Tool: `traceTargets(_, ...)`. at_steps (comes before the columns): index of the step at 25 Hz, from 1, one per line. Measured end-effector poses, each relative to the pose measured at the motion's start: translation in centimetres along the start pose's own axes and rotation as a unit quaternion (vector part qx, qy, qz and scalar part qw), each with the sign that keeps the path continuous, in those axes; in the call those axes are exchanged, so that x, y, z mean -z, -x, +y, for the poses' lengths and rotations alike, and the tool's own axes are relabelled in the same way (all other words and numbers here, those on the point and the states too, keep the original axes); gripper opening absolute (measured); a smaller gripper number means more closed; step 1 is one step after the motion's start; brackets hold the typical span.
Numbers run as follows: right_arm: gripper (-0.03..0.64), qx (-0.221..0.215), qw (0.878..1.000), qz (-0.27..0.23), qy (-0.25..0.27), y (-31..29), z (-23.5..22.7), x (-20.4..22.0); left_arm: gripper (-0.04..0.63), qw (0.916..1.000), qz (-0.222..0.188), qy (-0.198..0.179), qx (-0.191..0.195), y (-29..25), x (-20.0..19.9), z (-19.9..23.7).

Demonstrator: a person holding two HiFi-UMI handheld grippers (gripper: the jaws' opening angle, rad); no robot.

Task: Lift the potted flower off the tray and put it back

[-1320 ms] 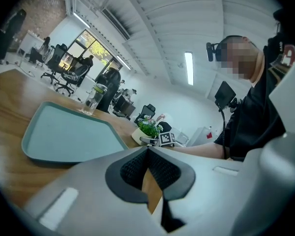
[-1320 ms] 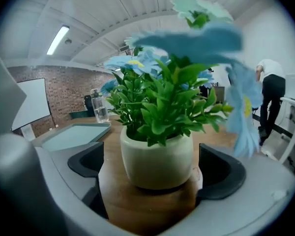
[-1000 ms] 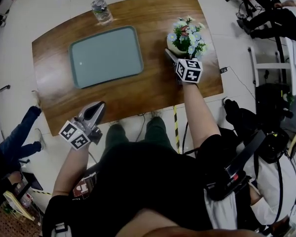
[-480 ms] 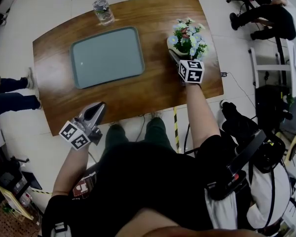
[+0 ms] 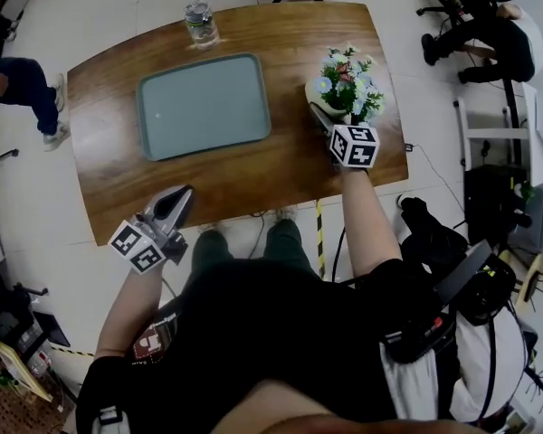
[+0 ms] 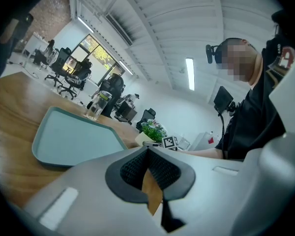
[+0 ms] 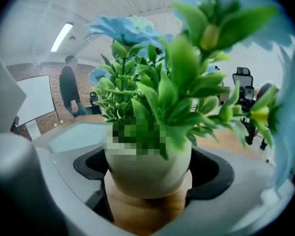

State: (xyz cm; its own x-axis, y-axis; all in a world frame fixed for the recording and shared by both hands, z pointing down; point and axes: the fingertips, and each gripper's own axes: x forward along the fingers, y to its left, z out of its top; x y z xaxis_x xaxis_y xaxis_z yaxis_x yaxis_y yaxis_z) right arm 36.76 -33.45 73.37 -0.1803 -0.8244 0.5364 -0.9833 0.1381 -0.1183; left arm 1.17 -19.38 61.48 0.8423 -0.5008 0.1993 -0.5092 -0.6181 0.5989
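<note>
On the right part of the table, well clear of the tray, stands the potted flower (image 5: 345,78): a small round cream pot of green leaves with pale blue and white blossoms, its stem axis upright. The pot sits squarely between the jaws of the right gripper (image 5: 320,105), which reaches in from the near side, slanting down. Those jaws have just been closing, and in the right gripper view the dark pads hug the belly of the pot on both sides, so the right gripper is clamped on it. Whether the base has left the wood I cannot tell; brown table shows just beneath it.

The move to come turns on one direction. The flat grey-green rectangular tray (image 5: 204,59) with rounded corners lies bare to the left of the pot in the head view, a stretch of the brown wooden table (image 5: 281,170) between them. The pot, I judge, has to travel sideways to the left, kept upright, and come down within the rim.

The left gripper (image 5: 183,193) hangs by the near edge, well apart from pot and tray, its jaws pressed together on nothing. The right hand is the nearer one, and the one that holds the pot.

A clear bottle (image 5: 199,23) stands beyond the tray's far edge, out of that path.
</note>
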Motion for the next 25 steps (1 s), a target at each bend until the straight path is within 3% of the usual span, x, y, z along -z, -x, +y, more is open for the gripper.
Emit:
traceTargets(9, 0.502, -0.079, 0.995, -0.016, 0.051, -0.9, 11.1, -4.1, -0.003, 0.9992, -0.035, -0.004, -0.018, 3.3, -1.7, 0.8)
traceTargets(15, 0.502, -0.120, 0.989, -0.013, 0.086, -3.4, 18.3, -6.1, -0.003, 0.9962, -0.071, -0.002, -0.052, 8.0, -2.8, 2.5)
traceTargets(25, 0.502, -0.161, 0.978, 0.017, 0.129, -8.2, 27.8, -4.9, -0.003, 0.9877, -0.110, 0.011, -0.111, 15.7, -2.9, 6.2)
